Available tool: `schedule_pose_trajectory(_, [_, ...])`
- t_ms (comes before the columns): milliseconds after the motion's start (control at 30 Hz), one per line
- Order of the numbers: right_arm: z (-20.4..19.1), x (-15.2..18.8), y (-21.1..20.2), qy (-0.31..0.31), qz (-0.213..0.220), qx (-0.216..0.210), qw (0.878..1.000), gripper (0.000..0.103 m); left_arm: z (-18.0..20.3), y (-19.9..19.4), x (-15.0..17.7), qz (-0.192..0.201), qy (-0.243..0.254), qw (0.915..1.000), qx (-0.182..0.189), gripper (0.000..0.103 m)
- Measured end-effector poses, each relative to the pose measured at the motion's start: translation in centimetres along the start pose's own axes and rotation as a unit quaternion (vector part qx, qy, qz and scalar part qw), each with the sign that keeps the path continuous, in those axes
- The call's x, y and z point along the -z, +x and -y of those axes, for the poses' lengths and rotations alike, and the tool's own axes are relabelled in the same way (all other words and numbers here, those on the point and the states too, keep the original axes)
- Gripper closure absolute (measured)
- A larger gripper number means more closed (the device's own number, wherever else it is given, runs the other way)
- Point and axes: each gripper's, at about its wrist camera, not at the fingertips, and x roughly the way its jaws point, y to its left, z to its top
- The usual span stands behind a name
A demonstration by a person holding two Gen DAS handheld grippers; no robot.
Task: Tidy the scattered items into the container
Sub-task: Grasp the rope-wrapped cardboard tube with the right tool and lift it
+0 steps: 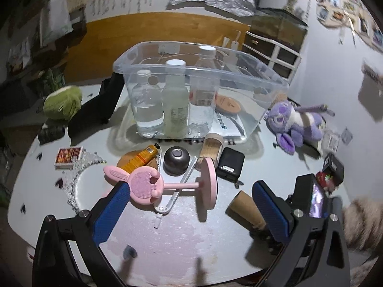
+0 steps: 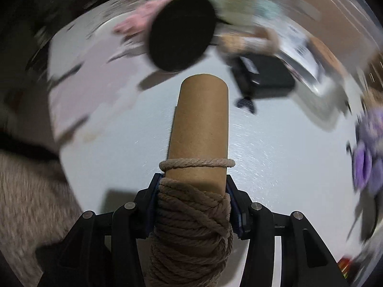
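Note:
The clear plastic container stands mid-table and holds three bottles, a wooden brush and a white pack. In front of it lie a pink rabbit mirror stand, an orange tube, a metal bowl, a toothpick jar and a black case. My left gripper is open low over the table, its blue pads either side of the pink stand. My right gripper is shut on a rope-wound cardboard spool, whose bare tube end shows beside my left gripper.
A purple plush lies right of the container, and a green plush and a black object lie to its left. A red box, a silver tiara and a white serrated clip lie nearby. A fuzzy sleeve is at right.

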Motion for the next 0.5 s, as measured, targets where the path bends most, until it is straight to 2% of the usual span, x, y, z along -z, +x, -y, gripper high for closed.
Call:
schedule_pose_trajectory(100, [-1.6, 0.4, -0.4, -0.082, -0.002, -0.01, 0.997, 0.053, 0.6, 0.7, 0.9, -0.011, 0.03, 0.9995, 0.0, 0.001])
schedule_pose_trajectory(167, [-2.7, 0.9, -0.6, -0.157, 0.002, -0.005, 0.988, 0.053, 1.2, 1.2, 1.9, -0.021, 0.048, 0.9986, -0.001, 0.001])
schedule_pose_trajectory(300, [-4.0, 2.0, -1.1, -0.287, 0.001, 0.001, 0.958, 0.053, 2.2, 2.3, 4.2, -0.041, 0.079, 0.996, 0.006, 0.002])
schedule_pose_trajectory(367, [-4.1, 2.3, -1.2, -0.333, -0.006, -0.001, 0.943, 0.053, 2.7, 2.9, 5.4, -0.054, 0.086, 0.9944, 0.029, 0.002])
schedule_pose_trajectory(400, [-4.0, 2.3, -1.2, -0.345, -0.009, -0.002, 0.939, 0.053, 3.0, 3.3, 5.9, -0.063, 0.086, 0.9933, 0.045, 0.007])
schedule_pose_trajectory(433, [-4.0, 2.3, -1.2, -0.356, -0.012, -0.002, 0.934, 0.053, 3.0, 3.8, 6.3, -0.078, 0.073, 0.992, 0.067, 0.019])
schedule_pose_trajectory(500, [-3.9, 2.3, -1.1, -0.375, -0.013, -0.002, 0.927, 0.053, 3.1, 5.1, 7.2, -0.111, 0.045, 0.9878, 0.1, 0.033])
